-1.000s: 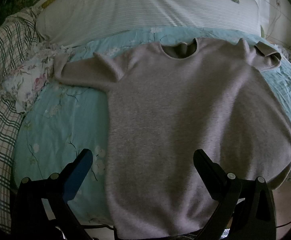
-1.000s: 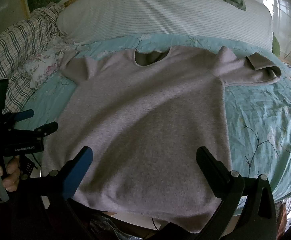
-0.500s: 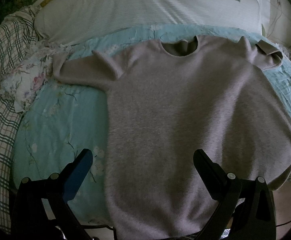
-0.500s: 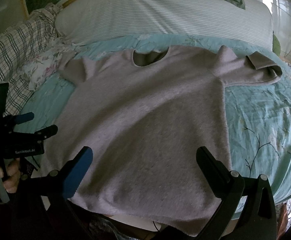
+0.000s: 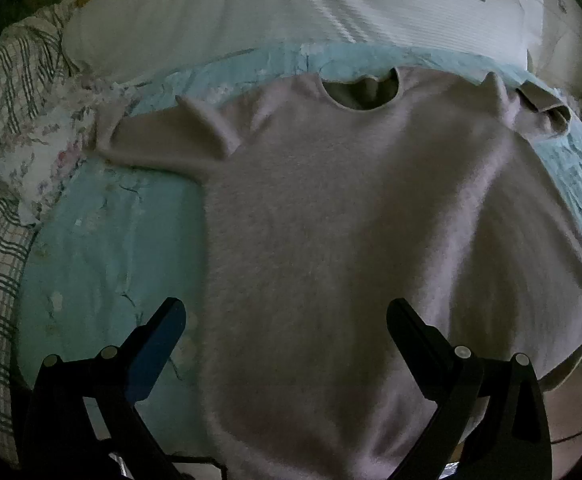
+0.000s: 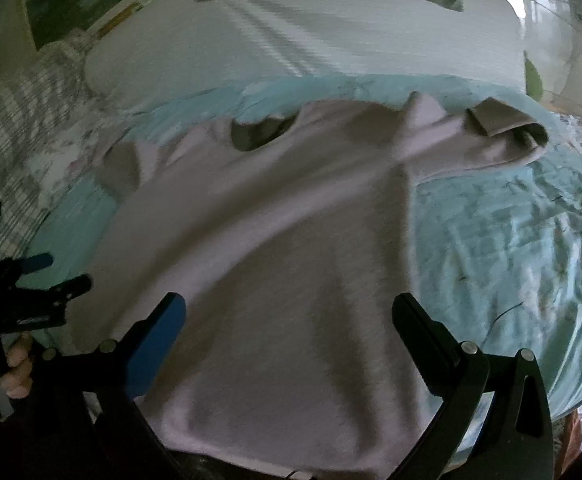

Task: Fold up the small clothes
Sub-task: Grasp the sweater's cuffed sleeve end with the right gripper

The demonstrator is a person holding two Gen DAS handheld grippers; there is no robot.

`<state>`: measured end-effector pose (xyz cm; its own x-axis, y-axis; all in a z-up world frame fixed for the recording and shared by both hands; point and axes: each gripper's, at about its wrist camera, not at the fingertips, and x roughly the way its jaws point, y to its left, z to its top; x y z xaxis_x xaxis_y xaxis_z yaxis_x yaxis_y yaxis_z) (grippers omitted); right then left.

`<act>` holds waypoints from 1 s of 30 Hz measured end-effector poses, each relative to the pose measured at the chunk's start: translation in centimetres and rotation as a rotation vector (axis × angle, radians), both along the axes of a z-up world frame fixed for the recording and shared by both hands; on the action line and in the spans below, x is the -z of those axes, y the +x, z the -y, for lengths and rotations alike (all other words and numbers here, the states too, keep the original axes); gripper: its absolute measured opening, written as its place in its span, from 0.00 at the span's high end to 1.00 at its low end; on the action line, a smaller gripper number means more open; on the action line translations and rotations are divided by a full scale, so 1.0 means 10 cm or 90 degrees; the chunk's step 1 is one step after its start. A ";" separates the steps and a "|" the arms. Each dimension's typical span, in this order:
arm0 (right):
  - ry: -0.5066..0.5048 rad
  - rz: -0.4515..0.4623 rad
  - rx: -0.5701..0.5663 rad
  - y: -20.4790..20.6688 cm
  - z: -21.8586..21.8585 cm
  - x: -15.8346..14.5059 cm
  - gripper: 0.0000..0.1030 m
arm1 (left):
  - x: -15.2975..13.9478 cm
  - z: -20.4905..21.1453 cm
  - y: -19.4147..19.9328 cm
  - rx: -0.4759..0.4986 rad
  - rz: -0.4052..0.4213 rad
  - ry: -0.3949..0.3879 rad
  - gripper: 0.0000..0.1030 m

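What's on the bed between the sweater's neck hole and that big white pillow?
Only a strip of teal floral sheet separates the neck hole from the pillow, seen in both views.

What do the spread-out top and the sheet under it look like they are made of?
The pinkish-grey top looks like a soft fleece or brushed knit: matte, fuzzy surface, thick rolled sleeve cuff. The teal floral sheet looks like thin woven cotton or a blend: smooth, faint sheen, fine creases. Motion blur leaves both uncertain.
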<state>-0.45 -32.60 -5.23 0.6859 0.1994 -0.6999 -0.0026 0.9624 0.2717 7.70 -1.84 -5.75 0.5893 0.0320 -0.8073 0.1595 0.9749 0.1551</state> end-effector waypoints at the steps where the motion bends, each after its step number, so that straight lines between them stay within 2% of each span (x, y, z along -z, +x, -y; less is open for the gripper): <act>1: -0.002 0.003 0.006 0.03 0.06 0.01 0.06 | 0.01 0.00 0.03 0.000 -0.002 -0.001 0.02; 4: -0.018 0.011 0.032 0.18 0.34 0.02 0.16 | 0.03 0.00 0.12 -0.003 -0.008 0.000 0.02; 8: -0.042 0.029 0.082 0.46 0.86 0.03 0.22 | 0.04 -0.01 0.28 -0.010 -0.013 -0.005 0.02; 12: 0.038 0.015 0.156 0.95 1.63 0.14 0.30 | 0.04 0.01 0.46 -0.019 -0.017 -0.014 0.02; 14: 0.066 0.008 0.198 1.23 2.00 0.24 0.39 | 0.05 0.05 0.54 -0.021 -0.017 -0.016 0.02; 17: 0.098 -0.002 0.243 1.54 2.35 0.38 0.47 | 0.08 0.11 0.65 -0.019 -0.021 -0.018 0.02; 24: 0.179 0.001 0.323 2.14 2.99 0.70 0.50 | 0.26 0.27 0.88 -0.015 -0.050 -0.005 0.02; 27: 0.207 0.009 0.329 2.29 3.16 0.77 0.78 | 0.33 0.30 0.93 -0.014 -0.061 0.000 0.02; 28: 0.211 0.008 0.329 2.29 3.16 0.77 0.95 | 0.35 0.32 0.95 -0.014 -0.064 0.001 0.02; 30: 0.220 0.022 0.320 2.27 3.12 0.71 0.94 | 0.38 0.34 0.96 -0.013 -0.069 0.002 0.02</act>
<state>22.29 -63.80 -12.38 0.7766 0.0570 -0.6275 0.4141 0.7044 0.5765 17.27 -5.20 -9.55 0.4982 0.0451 -0.8659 0.1558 0.9777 0.1406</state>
